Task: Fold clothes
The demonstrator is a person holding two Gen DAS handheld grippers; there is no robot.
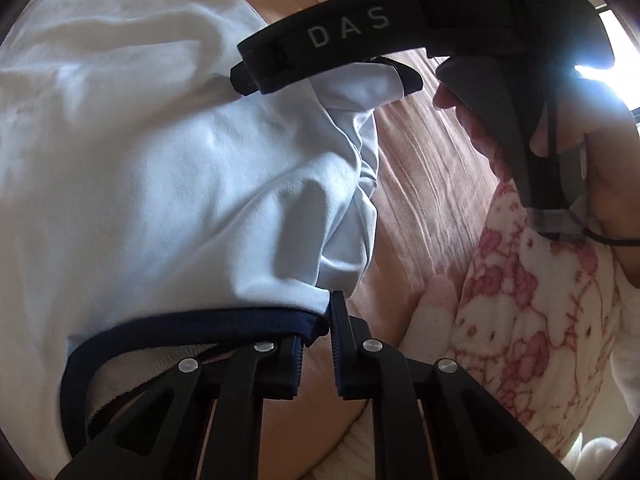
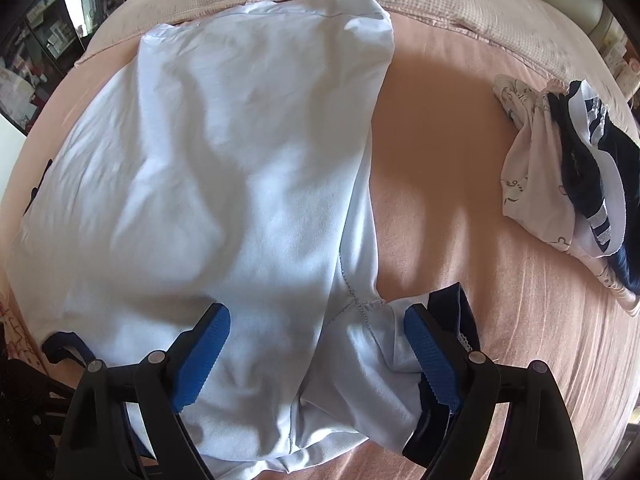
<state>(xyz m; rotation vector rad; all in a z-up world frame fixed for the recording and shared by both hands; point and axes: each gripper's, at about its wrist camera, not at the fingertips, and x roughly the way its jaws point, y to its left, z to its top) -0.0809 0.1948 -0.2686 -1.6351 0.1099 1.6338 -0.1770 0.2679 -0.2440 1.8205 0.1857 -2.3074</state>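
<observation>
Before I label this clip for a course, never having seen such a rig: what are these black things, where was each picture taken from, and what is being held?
There is no robot here. A person holds a pair of black tongs in each hand, and each pair has a wide-angle camera looking along its fingers. One picture is taken from the left tongs, the other from the right tongs. A pale blue cotton T-shirt with navy trim lies spread on a pink bedsheet. A small heap of white and navy clothes waits to one side. The left tongs appear closed on the shirt's navy neckband. The right tongs stand open, with a blue pad on either side of the short sleeve, gripping nothing yet.
</observation>
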